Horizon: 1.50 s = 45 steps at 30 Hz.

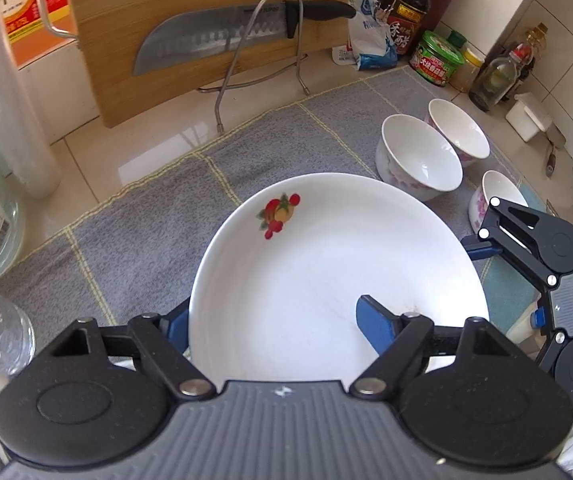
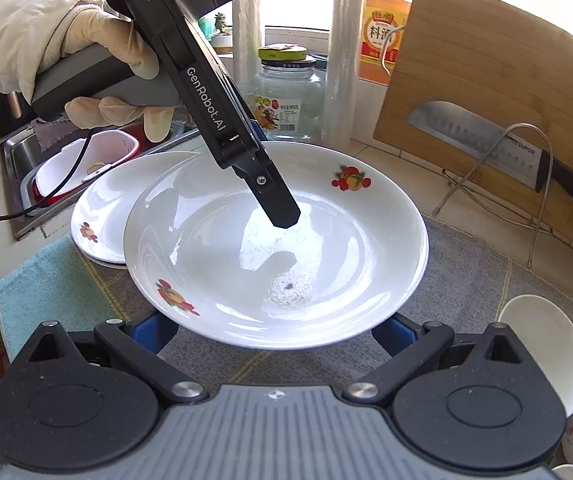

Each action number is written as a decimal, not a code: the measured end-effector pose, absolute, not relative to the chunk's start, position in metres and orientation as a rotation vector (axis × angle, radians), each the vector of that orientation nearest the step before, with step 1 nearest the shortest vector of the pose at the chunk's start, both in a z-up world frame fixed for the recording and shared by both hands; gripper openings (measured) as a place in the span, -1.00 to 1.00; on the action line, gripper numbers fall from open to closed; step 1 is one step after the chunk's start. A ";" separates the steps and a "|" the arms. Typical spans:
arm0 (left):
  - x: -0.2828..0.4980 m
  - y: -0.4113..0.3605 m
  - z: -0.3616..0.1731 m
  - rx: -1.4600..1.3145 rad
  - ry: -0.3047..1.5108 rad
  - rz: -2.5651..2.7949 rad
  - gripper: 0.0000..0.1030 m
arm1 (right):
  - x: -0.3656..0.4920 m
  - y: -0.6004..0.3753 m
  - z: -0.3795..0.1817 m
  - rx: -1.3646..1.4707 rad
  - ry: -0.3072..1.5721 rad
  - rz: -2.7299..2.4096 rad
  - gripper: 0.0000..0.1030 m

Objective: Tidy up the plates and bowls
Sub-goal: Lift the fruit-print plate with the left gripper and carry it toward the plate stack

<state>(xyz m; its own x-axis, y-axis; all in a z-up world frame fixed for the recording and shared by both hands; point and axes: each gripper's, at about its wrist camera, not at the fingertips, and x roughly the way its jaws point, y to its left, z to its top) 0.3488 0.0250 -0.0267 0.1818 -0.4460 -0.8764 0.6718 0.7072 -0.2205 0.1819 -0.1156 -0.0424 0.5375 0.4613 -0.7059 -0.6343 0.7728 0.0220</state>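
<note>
Grey cloth (image 1: 158, 216) covers the kitchen counter, with three bowls (image 1: 420, 156) at its far right. Left gripper (image 1: 274, 320) is clamped on the rim of a fruit-print plate (image 2: 278, 248), held tilted above the cloth and overlapping a second plate (image 2: 106, 208). Right gripper (image 2: 274, 332) sits spread apart under the near rim.

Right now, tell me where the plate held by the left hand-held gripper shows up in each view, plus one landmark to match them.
Left wrist view: the plate fills the lower centre, clamped at its near rim by the left hand-held gripper.
Right wrist view: the same plate sits in the centre, with the left hand-held gripper coming down from the upper left.
Shared landmark: the knife on the wooden cutting board.
</note>
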 end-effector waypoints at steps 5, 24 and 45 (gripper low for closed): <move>0.330 0.054 -0.022 0.196 1.132 -0.727 0.57 | 0.178 -0.098 -0.038 -0.271 0.741 0.731 1.00; 0.299 0.136 -0.037 0.072 1.153 -0.571 0.57 | 0.180 -0.037 -0.044 -0.315 0.763 0.879 1.00; 0.305 0.157 -0.059 0.053 1.196 -0.554 0.57 | 0.191 -0.022 -0.054 -0.314 0.807 0.880 1.00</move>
<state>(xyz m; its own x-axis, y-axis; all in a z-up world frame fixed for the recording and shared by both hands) 0.3051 0.1566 -0.0592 0.2504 -0.3795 -0.8906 0.4343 0.8662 -0.2470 0.1913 -0.0218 -0.0545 0.3732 0.5615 -0.7385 -0.7841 0.6164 0.0724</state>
